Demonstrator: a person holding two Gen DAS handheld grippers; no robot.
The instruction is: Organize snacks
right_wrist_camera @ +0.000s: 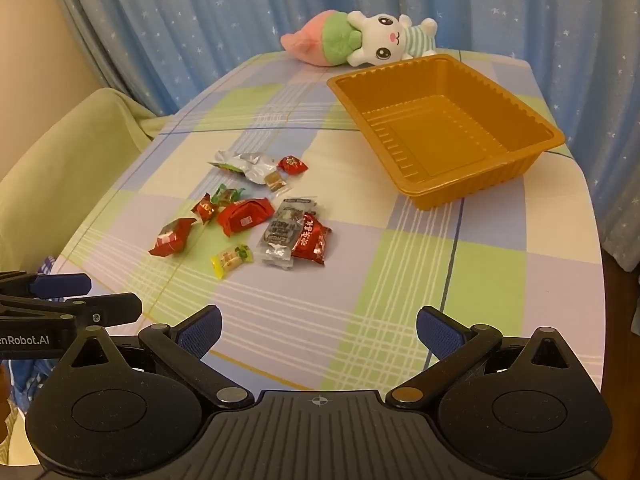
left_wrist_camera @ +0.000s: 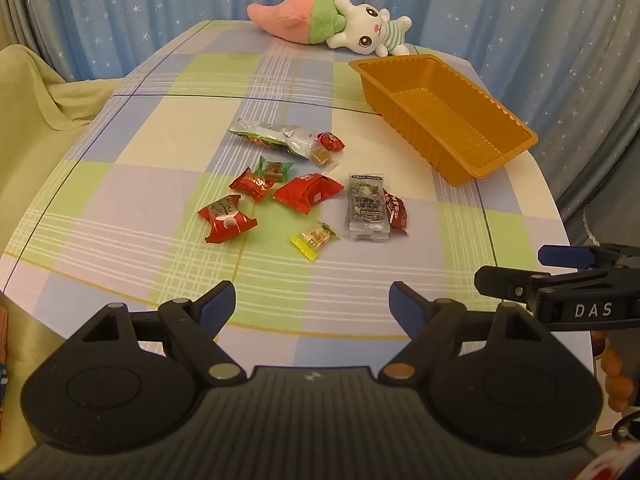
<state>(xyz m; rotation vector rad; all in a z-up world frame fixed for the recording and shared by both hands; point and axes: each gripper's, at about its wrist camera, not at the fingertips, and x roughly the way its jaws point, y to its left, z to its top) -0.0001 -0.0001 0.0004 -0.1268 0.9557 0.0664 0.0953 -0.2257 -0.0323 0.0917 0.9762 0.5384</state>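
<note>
From my left wrist, the orange tray (left_wrist_camera: 442, 114) sits empty at the table's (left_wrist_camera: 120, 208) far right; wrapped snacks (left_wrist_camera: 296, 192) lie scattered mid-table. My left tool (left_wrist_camera: 312, 308) gapes wide, holding nothing.

From my right wrist, the tray (right_wrist_camera: 444, 128) is bare; my right tool (right_wrist_camera: 318, 330) is equally spread, touching nothing.

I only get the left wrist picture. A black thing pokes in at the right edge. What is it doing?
Observer: That is the right gripper. Its own camera shows its jaws wide open, with nothing between them.
Operator: Is anything hidden behind the orange tray's near wall?
Observer: No. The right wrist view shows the whole floor of the orange tray, and it is bare.
Operator: And the red packet behind the grey sachets?
Observer: From the right, the red packet shows nearly whole, with white lettering, lying against the grey sachets.
</note>
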